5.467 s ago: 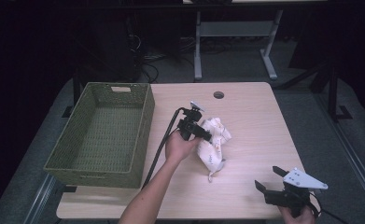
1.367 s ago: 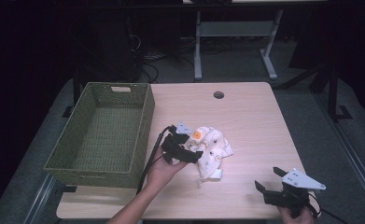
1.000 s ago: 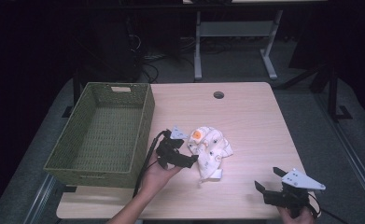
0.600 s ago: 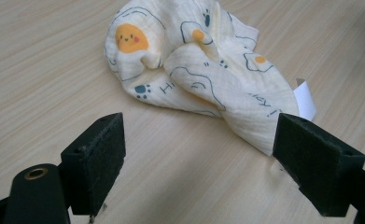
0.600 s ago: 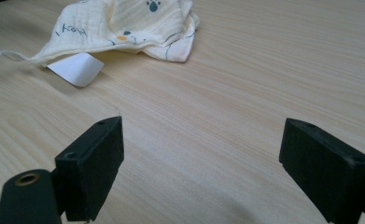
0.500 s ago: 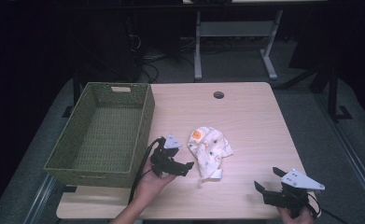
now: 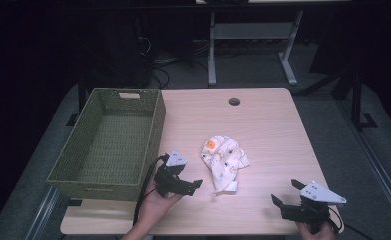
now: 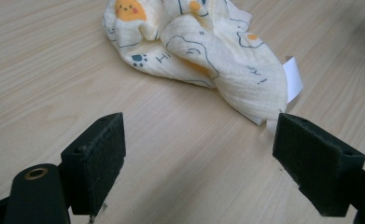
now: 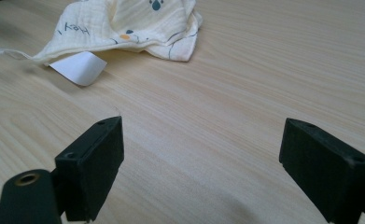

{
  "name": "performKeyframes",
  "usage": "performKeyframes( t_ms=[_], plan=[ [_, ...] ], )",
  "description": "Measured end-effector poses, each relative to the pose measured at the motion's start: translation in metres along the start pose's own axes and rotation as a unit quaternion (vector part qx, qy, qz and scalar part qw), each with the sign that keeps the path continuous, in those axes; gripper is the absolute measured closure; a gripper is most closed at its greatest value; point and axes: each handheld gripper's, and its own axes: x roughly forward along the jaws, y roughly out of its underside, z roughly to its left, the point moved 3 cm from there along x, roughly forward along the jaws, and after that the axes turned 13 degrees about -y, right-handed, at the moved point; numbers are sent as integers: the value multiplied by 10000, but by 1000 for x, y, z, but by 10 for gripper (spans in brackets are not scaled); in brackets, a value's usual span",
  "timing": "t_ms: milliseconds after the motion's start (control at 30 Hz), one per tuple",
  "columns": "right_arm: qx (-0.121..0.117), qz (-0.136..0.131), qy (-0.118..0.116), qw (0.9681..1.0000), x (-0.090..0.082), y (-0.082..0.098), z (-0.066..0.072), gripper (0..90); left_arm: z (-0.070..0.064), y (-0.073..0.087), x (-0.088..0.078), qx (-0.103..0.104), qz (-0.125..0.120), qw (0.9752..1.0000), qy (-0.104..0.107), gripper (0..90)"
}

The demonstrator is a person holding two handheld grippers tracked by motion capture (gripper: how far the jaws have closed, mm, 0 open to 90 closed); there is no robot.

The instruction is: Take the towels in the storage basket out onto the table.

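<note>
A crumpled cream muslin cloth (image 7: 224, 162), printed with small orange and blue cartoon figures and carrying a white tag (image 8: 293, 77), lies near the middle of a pale wood-grain table (image 7: 263, 125). The left gripper (image 7: 183, 182) sits just beside it near the front edge, jaws spread wide and empty, its black pads (image 8: 98, 158) square and matte. The right gripper (image 7: 290, 200) rests well apart at the front right corner, jaws likewise spread on nothing. A deep woven green basket (image 7: 108, 142) stands along the table's left side, touching neither cloth nor grippers. A round grommet hole (image 7: 234, 101) marks the far edge.
</note>
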Motion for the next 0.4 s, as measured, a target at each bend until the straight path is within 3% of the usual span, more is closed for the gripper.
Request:
performKeyframes(
  t_ms=[200,300,400],
  plan=[
    [23,22,12,10000,0,2,0,135,-7,9,-3,52,-59,10000,54,165],
    [20,-21,14,10000,-1,2,1,134,-11,14,-5,-33,-4,9995,309,166],
    [42,-30,-19,10000,-2,3,1,135,-14,17,-5,35,44,9995,316,165]
  ],
)
